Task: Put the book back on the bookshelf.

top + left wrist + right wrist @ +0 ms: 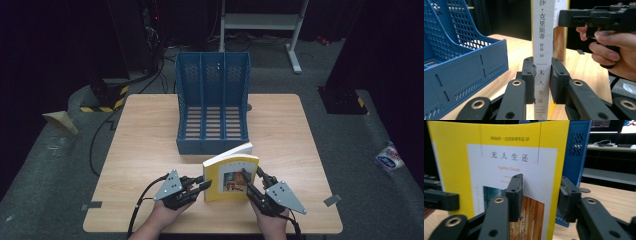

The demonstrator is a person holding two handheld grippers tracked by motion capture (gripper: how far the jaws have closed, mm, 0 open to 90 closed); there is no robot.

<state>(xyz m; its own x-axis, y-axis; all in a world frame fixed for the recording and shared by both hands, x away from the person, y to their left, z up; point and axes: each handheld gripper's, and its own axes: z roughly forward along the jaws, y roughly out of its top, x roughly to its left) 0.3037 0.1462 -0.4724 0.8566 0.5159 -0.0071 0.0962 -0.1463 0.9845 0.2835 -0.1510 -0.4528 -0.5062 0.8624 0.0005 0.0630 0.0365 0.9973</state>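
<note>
"无人生还" on book [499, 157] cover

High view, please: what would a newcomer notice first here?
A yellow book stands upright near the table's front edge, clamped at its spine by the left gripper and at its open edge by the right gripper. Just behind it sits an empty blue file rack.

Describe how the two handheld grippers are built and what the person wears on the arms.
Both the left gripper and right gripper are matte black, with linked arms on brass-coloured pivots and blocky jaw pads. Each carries a grey three-cornered plate with small holes, and a black cable trails back. The forearms look bare; no sleeves visible.
</note>
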